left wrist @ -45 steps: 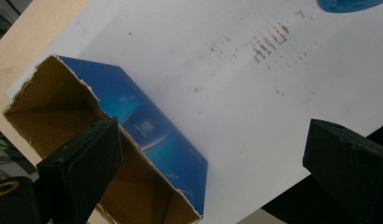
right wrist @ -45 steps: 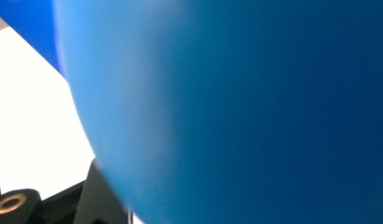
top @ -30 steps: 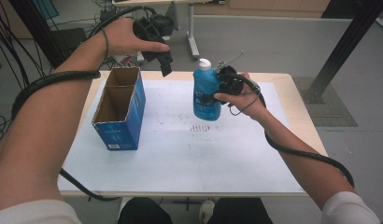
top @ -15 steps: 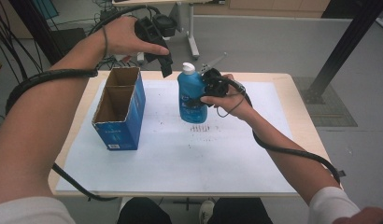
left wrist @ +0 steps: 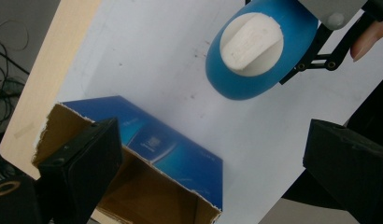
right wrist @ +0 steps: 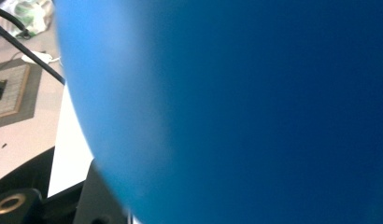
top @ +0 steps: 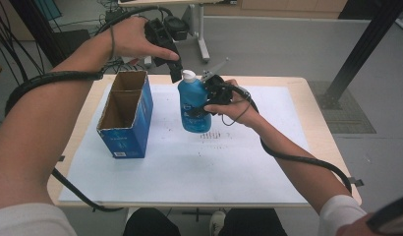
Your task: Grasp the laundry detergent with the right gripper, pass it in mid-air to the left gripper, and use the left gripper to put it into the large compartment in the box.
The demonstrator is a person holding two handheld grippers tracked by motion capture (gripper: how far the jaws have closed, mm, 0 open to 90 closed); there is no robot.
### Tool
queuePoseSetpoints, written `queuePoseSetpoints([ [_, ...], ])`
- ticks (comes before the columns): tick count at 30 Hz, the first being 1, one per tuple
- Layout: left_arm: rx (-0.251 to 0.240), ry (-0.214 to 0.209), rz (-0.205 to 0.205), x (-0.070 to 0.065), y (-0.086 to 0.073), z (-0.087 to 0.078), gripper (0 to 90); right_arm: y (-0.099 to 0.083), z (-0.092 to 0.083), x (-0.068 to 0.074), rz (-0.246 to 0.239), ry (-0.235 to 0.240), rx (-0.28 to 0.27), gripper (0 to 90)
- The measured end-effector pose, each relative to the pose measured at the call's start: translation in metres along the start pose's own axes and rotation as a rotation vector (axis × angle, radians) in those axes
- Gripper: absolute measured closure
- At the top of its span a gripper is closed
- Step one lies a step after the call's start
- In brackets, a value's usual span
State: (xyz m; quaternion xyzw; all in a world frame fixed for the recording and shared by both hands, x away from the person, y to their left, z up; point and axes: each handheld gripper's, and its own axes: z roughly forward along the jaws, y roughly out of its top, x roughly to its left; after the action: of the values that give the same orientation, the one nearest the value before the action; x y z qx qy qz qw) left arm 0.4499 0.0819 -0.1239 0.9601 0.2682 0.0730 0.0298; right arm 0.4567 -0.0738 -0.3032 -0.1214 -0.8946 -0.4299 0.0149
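One table (top: 317,105) bears one white sheet (top: 248,162), speckled with small dark marks near its middle. On the sheet's left part stands one blue box (top: 126,115), its top torn open and showing two brown compartments, both seen empty from the high view. A white label sits low on the box's near end, and a pale emblem shows on its blue side in the left gripper view (left wrist: 154,140); the writing on both is too small to read.

One blue bottle (top: 193,105) with one white cap (top: 189,75) stands upright just right of the box, apart from it, about mid-table; whether its base rests on the sheet cannot be told. A round emblem on its front is unreadable.

Two grippers are in play. The right gripper (top: 209,98) is clamped on the bottle's body from the right side; its own view is crowded by blue. The left gripper (top: 176,66) hangs just above and beside the cap, its jaws wide apart and holding nothing, with cap and box below them (left wrist: 213,154).
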Motion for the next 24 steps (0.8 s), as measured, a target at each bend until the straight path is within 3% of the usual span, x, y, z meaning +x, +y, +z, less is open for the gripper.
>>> queuePoseSetpoints([
  [11, 0.008, -0.012, 0.026, -0.007, 0.0, 0.002, 5.4, 0.006, 0.01, 0.011, -0.06, 0.063, -0.027, 43.8],
  [24, 0.035, -0.073, 0.071, -0.017, -0.002, 0.012, 5.7, 0.013, 0.016, 0.022, -0.111, 0.123, -0.057, 43.8],
])
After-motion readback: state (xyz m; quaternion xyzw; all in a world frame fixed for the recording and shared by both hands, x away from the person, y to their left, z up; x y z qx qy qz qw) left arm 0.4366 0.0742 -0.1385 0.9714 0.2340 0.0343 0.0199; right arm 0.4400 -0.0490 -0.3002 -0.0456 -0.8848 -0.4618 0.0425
